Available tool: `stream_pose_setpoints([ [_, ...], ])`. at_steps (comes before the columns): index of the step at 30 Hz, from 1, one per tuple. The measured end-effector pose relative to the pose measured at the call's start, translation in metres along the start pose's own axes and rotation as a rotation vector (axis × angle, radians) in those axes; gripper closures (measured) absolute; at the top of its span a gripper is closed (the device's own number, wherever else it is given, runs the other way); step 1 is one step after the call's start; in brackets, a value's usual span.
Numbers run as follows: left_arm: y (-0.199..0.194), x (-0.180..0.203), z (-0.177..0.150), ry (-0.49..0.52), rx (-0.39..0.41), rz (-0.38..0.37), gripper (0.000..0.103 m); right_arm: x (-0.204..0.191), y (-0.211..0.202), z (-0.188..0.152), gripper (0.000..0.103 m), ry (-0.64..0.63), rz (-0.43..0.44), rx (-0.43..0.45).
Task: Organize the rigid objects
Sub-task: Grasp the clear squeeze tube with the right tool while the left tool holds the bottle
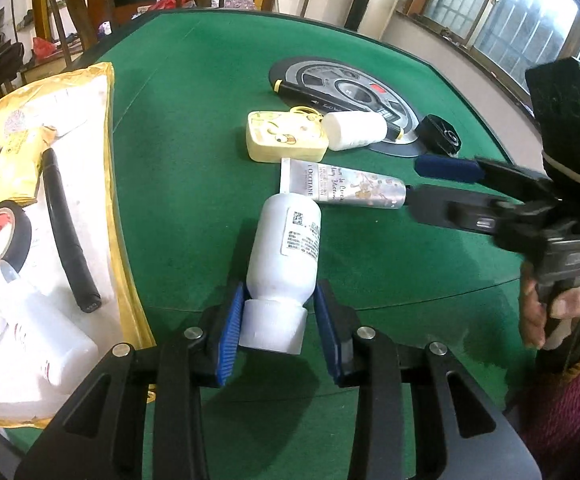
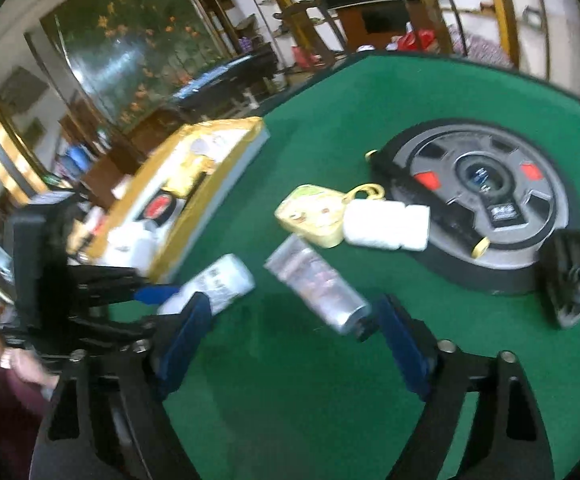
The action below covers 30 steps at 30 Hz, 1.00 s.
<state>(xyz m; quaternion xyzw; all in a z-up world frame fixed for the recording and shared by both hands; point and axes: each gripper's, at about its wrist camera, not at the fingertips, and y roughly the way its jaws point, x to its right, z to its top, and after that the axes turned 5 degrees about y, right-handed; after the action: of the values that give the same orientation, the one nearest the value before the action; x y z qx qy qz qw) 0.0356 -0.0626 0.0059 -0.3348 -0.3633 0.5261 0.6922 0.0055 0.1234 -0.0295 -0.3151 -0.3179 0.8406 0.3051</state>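
Left jaws clamped on the white bottle; right jaws spread around the cap end of the tube.

The left gripper [image 1: 278, 316] holds the white bottle [image 1: 286, 248] at its neck, just above the cap, both blue pads [image 1: 232, 316] pressing — the bottle's long axis runs straight ahead, away from the jaws, over the green table [image 1: 194, 128]. The right gripper [image 2: 290, 344] stands spread, nothing clenched; the tube [image 2: 315, 282] lies on the felt with its cap end between the pads, long axis slanting up and to the left. The tray [image 1: 110, 152] with gold edging sits to the left — nearer the left hand, the likely drop-off. The left view shows the grip sharply; the right view is blurred but shows the clear gaps beside the tube.
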Motion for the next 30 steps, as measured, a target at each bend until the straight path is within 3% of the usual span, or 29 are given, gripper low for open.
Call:
stream_pose_setpoints([
  [4,0.004,0.003,0.003,0.014,-0.001,0.021,0.069,-0.01,0.023,0.004,0.043,-0.093,-0.063,-0.035],
  [7,0.007,0.006,0.005,0.024,0.0,0.032,0.069,-0.013,0.035,0.0,0.047,-0.137,-0.13,-0.064],
  [9,0.006,0.005,0.005,0.025,0.001,0.029,0.069,-0.014,0.036,-0.006,0.066,-0.157,-0.151,-0.076],
  [11,0.006,0.004,0.005,0.024,0.0,0.026,0.069,-0.017,0.033,-0.01,0.07,-0.162,-0.175,-0.099],
  [16,0.007,0.004,0.008,0.029,-0.001,0.031,0.067,-0.024,0.029,-0.015,0.072,-0.154,-0.236,-0.104],
  [20,0.012,0.011,0.011,0.053,-0.001,0.03,0.051,-0.022,0.028,-0.016,0.072,-0.156,-0.222,-0.092],
  [22,0.015,0.016,0.011,0.085,0.014,0.064,0.051,-0.023,0.027,-0.016,0.073,-0.156,-0.226,-0.096],
  [23,0.015,0.016,0.01,0.089,0.03,0.078,0.057,-0.024,0.026,-0.017,0.073,-0.158,-0.237,-0.099],
  [24,0.014,0.016,0.009,0.094,0.036,0.095,0.07,-0.028,0.028,-0.017,0.074,-0.153,-0.241,-0.098],
  [30,0.003,-0.001,0.006,0.017,0.073,0.023,0.071,-0.032,0.011,-0.012,0.077,-0.097,-0.197,-0.043],
])
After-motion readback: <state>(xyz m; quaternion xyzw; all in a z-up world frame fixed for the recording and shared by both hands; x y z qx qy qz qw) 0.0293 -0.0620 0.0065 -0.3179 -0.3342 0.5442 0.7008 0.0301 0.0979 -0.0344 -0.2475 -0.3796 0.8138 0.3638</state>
